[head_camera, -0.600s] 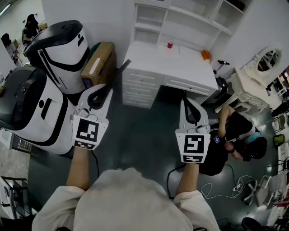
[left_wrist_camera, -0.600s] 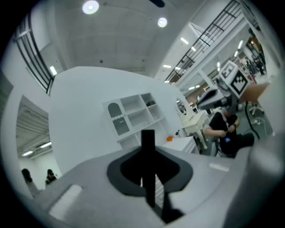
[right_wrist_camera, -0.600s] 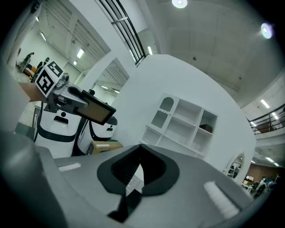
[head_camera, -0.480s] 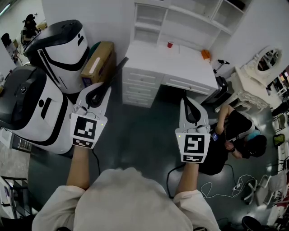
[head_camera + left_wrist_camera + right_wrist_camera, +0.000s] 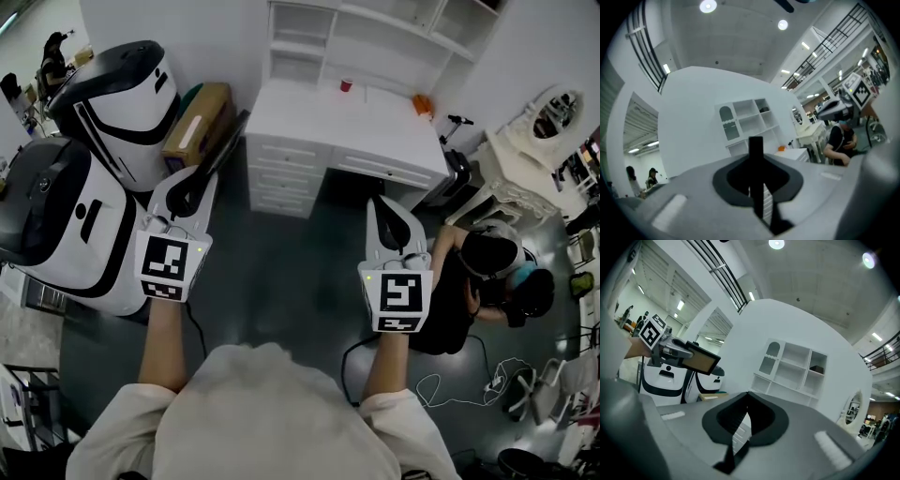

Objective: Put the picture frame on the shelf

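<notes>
We see the left gripper (image 5: pixel 195 187) clamped on the picture frame (image 5: pixel 228 142). In the left gripper view its jaws pinch a thin black edge that stands upright between them. From the head view the frame sticks out ahead of the jaws as a dark, slim bar, tilted toward the white desk (image 5: pixel 347 122) and hanging over the floor just short of its drawers. The right gripper view catches the frame from the side: a brown face inside a black border.

The right gripper (image 5: pixel 378 208) is held level beside it, well apart, jaws together with nothing between them.

The white shelf unit (image 5: pixel 375 37) stands on the back of the desk; one upper compartment holds a dark thing, too small for us to name. A red cup (image 5: pixel 346 85) and an orange item (image 5: pixel 423 105) sit on the desktop. Two white-and-black machines (image 5: pixel 122 103) and a cardboard box (image 5: pixel 197 122) stand to the left, and a person (image 5: pixel 478 281) crouches at right.
</notes>
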Demonstrator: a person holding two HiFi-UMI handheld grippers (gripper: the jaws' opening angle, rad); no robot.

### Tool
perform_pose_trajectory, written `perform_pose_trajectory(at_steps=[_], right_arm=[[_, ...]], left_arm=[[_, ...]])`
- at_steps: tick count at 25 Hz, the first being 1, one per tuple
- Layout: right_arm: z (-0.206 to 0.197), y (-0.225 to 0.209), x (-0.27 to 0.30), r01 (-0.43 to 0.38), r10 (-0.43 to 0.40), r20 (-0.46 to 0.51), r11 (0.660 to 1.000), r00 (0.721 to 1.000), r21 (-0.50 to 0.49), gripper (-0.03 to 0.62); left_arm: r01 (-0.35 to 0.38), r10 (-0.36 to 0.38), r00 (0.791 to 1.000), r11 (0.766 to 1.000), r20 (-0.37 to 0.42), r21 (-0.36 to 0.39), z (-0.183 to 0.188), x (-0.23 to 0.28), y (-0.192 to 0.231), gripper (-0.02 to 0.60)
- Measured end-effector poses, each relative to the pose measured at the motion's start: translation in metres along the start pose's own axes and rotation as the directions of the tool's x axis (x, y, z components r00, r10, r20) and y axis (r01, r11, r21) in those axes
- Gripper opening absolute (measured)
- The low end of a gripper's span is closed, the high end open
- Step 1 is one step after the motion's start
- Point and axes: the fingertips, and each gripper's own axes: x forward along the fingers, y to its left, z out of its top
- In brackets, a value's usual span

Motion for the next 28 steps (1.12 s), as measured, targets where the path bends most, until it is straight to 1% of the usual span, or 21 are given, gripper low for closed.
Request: perform_pose_trajectory(at_steps=[3, 6, 9, 11, 14, 17, 22, 25, 28], right_arm=[[-0.012, -0.006, -0.01, -0.035, 0.035, 0.006, 0.999, 0.999, 0.019, 0.005], [-0.024, -0.008, -0.015, -0.059, 0.059, 0.006, 0.997, 0.998, 0.042, 0.005], [-0.036, -0.009, -0.016, -0.073, 0.073, 0.004, 0.995, 0.997, 0.068, 0.005], [-0.042, -0.013, -0.018, -0.067, 0.067, -0.001, 0.995, 0.998, 0.074, 0.005], [-0.043, -0.023, -0.016, -0.047, 0.047, 0.005, 0.997, 0.999, 0.065, 0.006], [-0.046, -0.029, -0.01, -0.049, 0.047, 0.017, 0.995, 0.999, 0.083, 0.006], [-0.051, -0.038, 0.014, -0.064, 0.062, 0.026, 0.992, 0.998, 0.105, 0.006], [-0.049, -0.045, 0.039, -0.082, 0.079, 0.031, 0.989, 0.996, 0.12, 0.006], [-0.051, -0.05, 0.07, -0.087, 0.086, 0.015, 0.989, 0.996, 0.118, 0.006]], left_arm=[[-0.005, 0.007, 1.0, 0.996, -0.024, 0.09, 0.003, -0.004, -0.02, 0.031], [0.006, 0.0, 0.999, 0.99, -0.044, 0.14, 0.002, -0.009, -0.04, 0.031], [0.026, -0.015, 0.997, 0.987, -0.072, 0.156, -0.005, -0.008, -0.055, 0.031], [0.036, -0.022, 0.996, 0.985, -0.086, 0.17, -0.008, -0.004, -0.064, 0.031], [0.046, -0.03, 0.996, 0.982, -0.089, 0.185, -0.009, 0.005, -0.069, 0.031], [0.056, -0.04, 0.995, 0.981, -0.09, 0.187, -0.013, 0.017, -0.071, 0.031], [0.072, -0.058, 0.995, 0.981, -0.084, 0.178, -0.019, 0.047, -0.066, 0.031], [0.073, -0.06, 0.995, 0.98, -0.074, 0.183, -0.022, 0.072, -0.055, 0.031], [0.077, -0.065, 0.995, 0.979, -0.069, 0.187, -0.03, 0.101, -0.041, 0.031]])
